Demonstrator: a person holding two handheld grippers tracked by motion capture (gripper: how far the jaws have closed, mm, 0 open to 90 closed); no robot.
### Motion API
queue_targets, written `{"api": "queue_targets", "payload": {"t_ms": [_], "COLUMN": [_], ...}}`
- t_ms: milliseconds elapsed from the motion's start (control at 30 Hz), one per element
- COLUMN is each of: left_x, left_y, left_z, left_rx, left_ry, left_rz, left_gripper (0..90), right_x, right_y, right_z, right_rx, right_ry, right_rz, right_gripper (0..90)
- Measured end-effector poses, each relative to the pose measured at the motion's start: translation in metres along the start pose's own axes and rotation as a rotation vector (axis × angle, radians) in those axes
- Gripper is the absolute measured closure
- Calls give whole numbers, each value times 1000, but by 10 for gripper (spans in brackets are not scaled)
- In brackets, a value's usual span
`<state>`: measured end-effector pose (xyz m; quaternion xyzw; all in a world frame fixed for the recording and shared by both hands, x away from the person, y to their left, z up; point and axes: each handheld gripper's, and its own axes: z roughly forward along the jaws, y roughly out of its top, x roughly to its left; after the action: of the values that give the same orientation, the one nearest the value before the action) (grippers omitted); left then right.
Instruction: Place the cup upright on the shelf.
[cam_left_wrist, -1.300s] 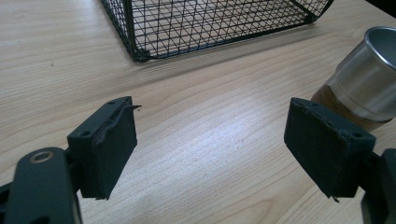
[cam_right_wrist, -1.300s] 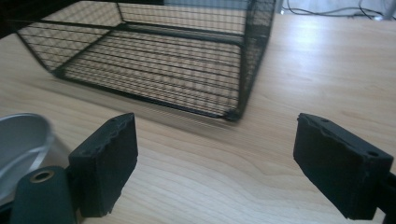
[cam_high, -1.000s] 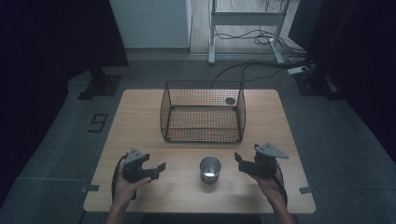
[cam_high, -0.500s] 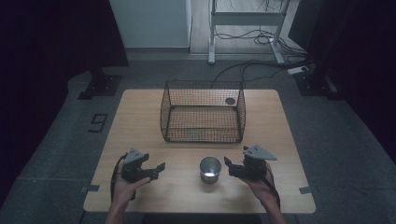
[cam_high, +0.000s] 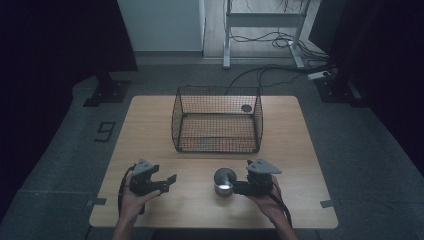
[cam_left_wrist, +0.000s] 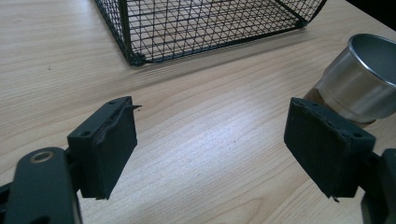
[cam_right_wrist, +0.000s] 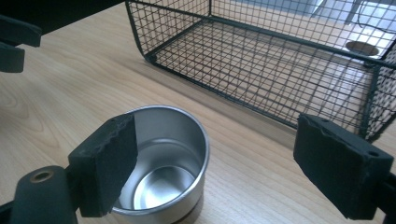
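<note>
You are holding the right gripper (cam_right_wrist: 215, 158), jaws apart, just beside the shiny round steel cup (cam_right_wrist: 166, 163); the left gripper (cam_left_wrist: 210, 144) is gaping too, farther off.

Cup before the basket, between two grippers

On the table (cam_high: 150, 125), the cup (cam_high: 224, 182) stands before the basket (cam_high: 218, 120); left gripper (cam_high: 165, 182) to its left, right gripper (cam_high: 239, 187) just beside its right.

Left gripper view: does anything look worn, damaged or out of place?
Yes: the pads on the left gripper are frayed, with ragged, peeling edges. The steel cup stands upright and the wire basket sits square on the table.
</note>
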<state>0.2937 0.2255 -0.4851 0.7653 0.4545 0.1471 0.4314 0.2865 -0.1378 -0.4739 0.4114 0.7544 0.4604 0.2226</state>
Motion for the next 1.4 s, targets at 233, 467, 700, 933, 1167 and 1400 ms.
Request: {"api": "queue_targets", "payload": {"t_ms": [233,467,700,933,1167,1400], "left_x": [1,3,3,2,0,2], "left_y": [0,0,1,1,1,1], "left_z": [-2,-4,-7,-5,-4,-4], "left_rx": [-2,-2,-12,-5,-2,-6], "left_ry": [0,1,-7,-10,-14,-11], "left_rz": [-2,-1,-2,-1,4,-1], "left_gripper": [173,173,172,172,172,172], "right_x": [6,15,26,32,31,28], "right_y": [-2,1,1,-1,-6,-20], "right_z": [6,14,20,24,29,42], "right_rx": [9,15,32,53,73,117], "right_ry": [29,60,72,73,64,74], "right_rz": [5,-7,-23,-40,-46,-48], "right_gripper": [131,126,98,61,13,0]}}
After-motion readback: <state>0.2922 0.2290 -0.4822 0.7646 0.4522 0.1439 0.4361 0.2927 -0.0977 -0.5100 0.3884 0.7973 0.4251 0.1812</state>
